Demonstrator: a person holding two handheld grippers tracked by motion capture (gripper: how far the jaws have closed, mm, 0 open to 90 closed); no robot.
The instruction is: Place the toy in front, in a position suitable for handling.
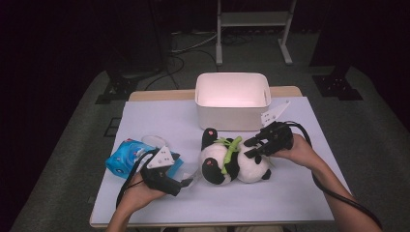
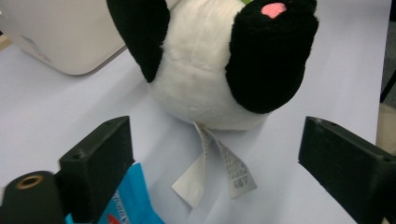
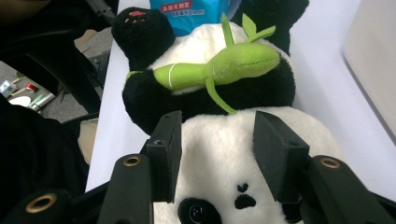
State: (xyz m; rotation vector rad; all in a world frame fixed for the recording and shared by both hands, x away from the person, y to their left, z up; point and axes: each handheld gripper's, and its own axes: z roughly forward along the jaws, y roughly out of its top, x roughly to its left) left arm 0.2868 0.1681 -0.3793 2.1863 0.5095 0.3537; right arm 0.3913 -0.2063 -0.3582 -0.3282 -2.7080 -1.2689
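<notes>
Panda toy [image 1: 234,162]: lies on its back at the table's centre, just in front of the white bin [image 1: 232,100]; its head [image 1: 255,169] sits at the 4 o'clock end, its feet toward 10 o'clock.
Bamboo sprig [image 3: 219,67]: green plush piece lying across the panda's chest, beyond the right gripper's jaw tips.
Right gripper [image 1: 255,146]: reaches in from 3 o'clock; jaws stand apart over the white head [image 3: 219,154], one pad on each side, not visibly pressing into the plush.
Left gripper [image 1: 186,182]: rests at 8 o'clock from the toy; jaws stand wide apart with nothing between them but the sewn label [image 2: 215,170] lying ahead on the sheet.
Blue tissue pack [image 1: 126,158]: lies at 9 o'clock from the panda, just beside the left gripper.
Risk, grip: the rounded, soft head may squeeze out of the pads when they close, so the toy could slip or roll during a lift.
Risk, bin: a limp body hanging from the head may catch the near rim of the bin, which could tip the toy back onto the table.
Risk, snag: the loose label could catch on the left gripper.
Hard to tell: whether the right pads touch the fur.
Hidden: the bin's floor is washed out by glare; the panda's far side and the pack's print are cut off.
</notes>
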